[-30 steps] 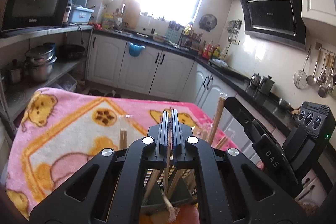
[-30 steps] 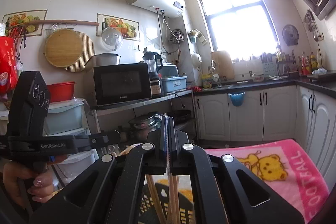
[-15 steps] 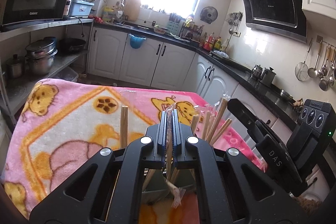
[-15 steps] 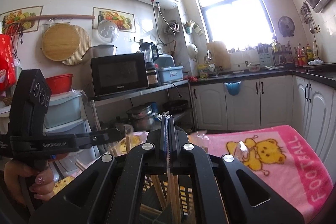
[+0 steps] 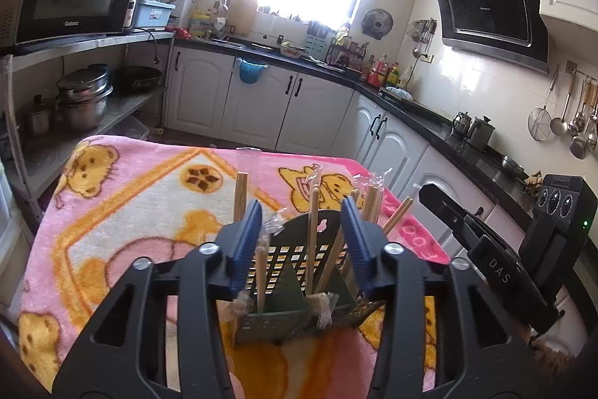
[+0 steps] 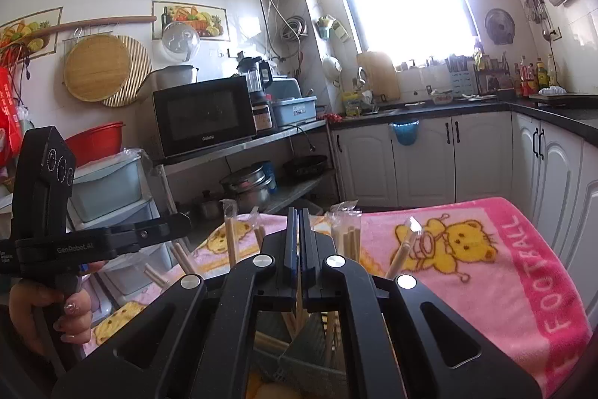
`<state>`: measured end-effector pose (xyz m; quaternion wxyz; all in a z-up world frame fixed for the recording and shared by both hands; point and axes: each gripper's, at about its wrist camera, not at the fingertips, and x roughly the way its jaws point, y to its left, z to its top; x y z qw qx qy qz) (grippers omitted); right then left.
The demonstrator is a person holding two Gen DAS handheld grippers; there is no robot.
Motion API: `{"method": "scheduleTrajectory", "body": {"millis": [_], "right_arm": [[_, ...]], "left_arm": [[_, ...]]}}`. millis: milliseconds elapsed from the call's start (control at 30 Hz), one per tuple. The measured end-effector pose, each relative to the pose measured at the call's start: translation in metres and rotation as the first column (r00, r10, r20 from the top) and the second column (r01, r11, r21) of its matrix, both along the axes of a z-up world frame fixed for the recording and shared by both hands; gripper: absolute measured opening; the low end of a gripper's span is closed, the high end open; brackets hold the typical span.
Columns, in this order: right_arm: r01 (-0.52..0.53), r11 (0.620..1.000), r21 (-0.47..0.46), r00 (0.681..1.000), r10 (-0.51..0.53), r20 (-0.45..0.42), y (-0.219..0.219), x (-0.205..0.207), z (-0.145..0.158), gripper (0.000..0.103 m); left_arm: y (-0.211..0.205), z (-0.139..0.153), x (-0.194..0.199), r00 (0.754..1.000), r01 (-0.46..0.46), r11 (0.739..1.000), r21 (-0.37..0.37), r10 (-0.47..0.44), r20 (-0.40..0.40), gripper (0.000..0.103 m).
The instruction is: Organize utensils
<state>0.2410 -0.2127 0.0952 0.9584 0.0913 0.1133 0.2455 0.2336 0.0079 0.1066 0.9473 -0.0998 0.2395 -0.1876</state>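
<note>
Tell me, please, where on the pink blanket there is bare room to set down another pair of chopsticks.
The blanket lies bare left of the black utensil holder, out to the bear prints along its edge, and bare beyond it too. In the right view, the stretch toward the FOOTBALL lettering is free. Around the holder, wrapped chopsticks and both grippers crowd it.

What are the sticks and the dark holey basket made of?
The pale tan chopsticks look like bare wood or bamboo, matte and light brown; some wear crinkly clear plastic sleeves. The dark slotted holder looks like moulded plastic with a dull finish and a grid of holes.
</note>
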Motion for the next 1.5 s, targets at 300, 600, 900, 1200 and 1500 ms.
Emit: {"method": "scheduleTrajectory", "body": {"millis": [300, 600, 900, 1200, 1500], "right_arm": [[-0.008, 0.999, -0.041, 0.998, 0.006, -0.063, 0.001, -0.018, -0.002, 0.029], [-0.007, 0.998, -0.059, 0.997, 0.002, -0.078, -0.002, -0.04, -0.003, 0.054], [0.024, 0.996, -0.084, 0.998, -0.029, -0.052, -0.006, -0.061, -0.004, 0.072], [0.038, 0.994, -0.102, 0.998, -0.043, -0.05, -0.007, -0.079, -0.009, 0.087], [0.04, 0.99, -0.133, 0.996, -0.051, -0.078, -0.006, -0.096, -0.025, 0.092]], "left_arm": [[0.011, 0.006, -0.022, 0.999, -0.038, 0.999, -0.004, 0.038, 0.012, 0.075], [0.019, 0.008, -0.044, 0.995, -0.094, 0.996, 0.007, 0.094, 0.015, 0.092], [0.018, 0.001, -0.065, 0.99, -0.14, 0.99, 0.033, 0.14, 0.012, 0.092], [0.016, -0.011, -0.083, 0.985, -0.174, 0.984, 0.046, 0.174, 0.018, 0.092], [0.014, -0.029, -0.094, 0.985, -0.173, 0.983, 0.059, 0.173, -0.007, 0.092]]}}
